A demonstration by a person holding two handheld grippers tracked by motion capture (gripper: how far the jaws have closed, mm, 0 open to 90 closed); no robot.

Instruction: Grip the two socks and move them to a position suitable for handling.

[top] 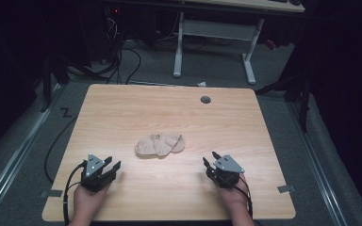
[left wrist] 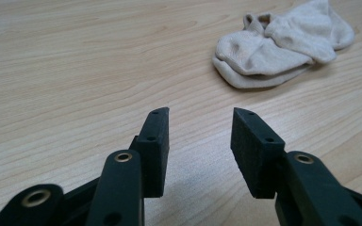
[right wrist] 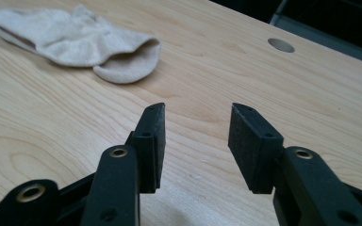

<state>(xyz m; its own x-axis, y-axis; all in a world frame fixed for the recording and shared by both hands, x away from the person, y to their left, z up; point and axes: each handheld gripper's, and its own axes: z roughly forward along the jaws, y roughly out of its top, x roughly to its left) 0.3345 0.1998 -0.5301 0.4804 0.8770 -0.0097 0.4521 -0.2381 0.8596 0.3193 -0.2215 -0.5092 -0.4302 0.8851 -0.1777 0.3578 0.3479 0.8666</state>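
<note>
A pair of beige socks (top: 160, 144) lies in a loose overlapping heap near the middle of the wooden table (top: 122, 108). My left gripper (top: 111, 165) rests low at the front left, open and empty, with the socks (left wrist: 275, 47) ahead and to its right. At the front right my right gripper (top: 209, 159) is open too, nothing between its jaws; the socks (right wrist: 75, 40) lie ahead to its left. Neither gripper touches the socks.
A round cable hole (top: 205, 99) sits near the table's far edge, seen also as the hole (right wrist: 281, 45) in the right gripper view. Beyond the table stand a white desk frame (top: 214, 35) and cables on the floor (top: 122, 61).
</note>
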